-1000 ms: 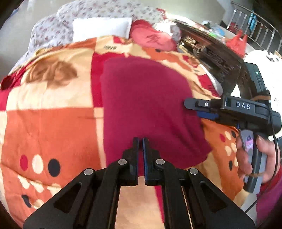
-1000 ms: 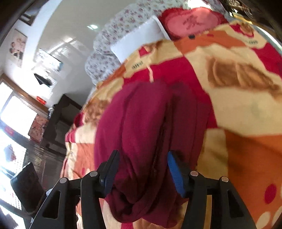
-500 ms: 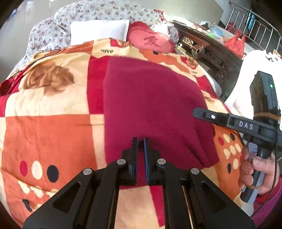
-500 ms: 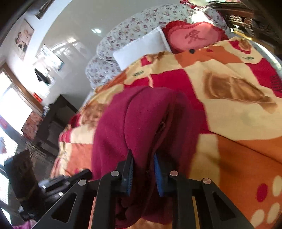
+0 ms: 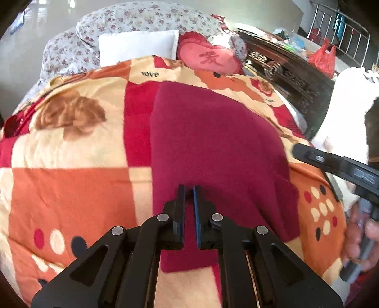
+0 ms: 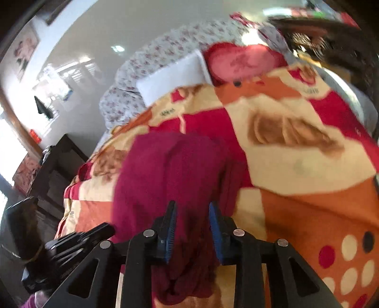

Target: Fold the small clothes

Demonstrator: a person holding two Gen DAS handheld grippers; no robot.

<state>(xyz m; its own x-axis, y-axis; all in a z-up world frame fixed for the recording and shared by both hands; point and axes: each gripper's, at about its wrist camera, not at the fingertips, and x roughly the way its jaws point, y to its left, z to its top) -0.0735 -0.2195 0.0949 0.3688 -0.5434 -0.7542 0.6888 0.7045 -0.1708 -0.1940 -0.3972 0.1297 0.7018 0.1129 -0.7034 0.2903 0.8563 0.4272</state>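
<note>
Two hand-held grippers work a maroon garment [image 5: 213,151] spread on a patterned blanket [image 5: 71,189]. From its own camera, the left gripper [image 5: 189,189] has its jaws drawn nearly together, a thin sliver of gap between the blue pads, over the near edge of the cloth; whether any fabric is pinched there cannot be told. The garment lies flat ahead of it, reaching away toward a white pillow [image 5: 138,46] and a red heart-shaped cushion [image 5: 210,59] at the far end, with floral bedding [image 5: 146,19] behind them. Off to its right, a hand [image 5: 360,239] grips the black handle of the other tool.

From the other wrist camera, the right gripper [image 6: 192,208] has its jaws opening, a bunched fold of the maroon garment [image 6: 170,165] between the blue pads, which appear clear of it. Beyond it, the cloth rises in a hump ahead and to the left. The picture is motion-blurred. Dark carved furniture [image 5: 289,75] stands beyond the blanket's right edge.
</note>
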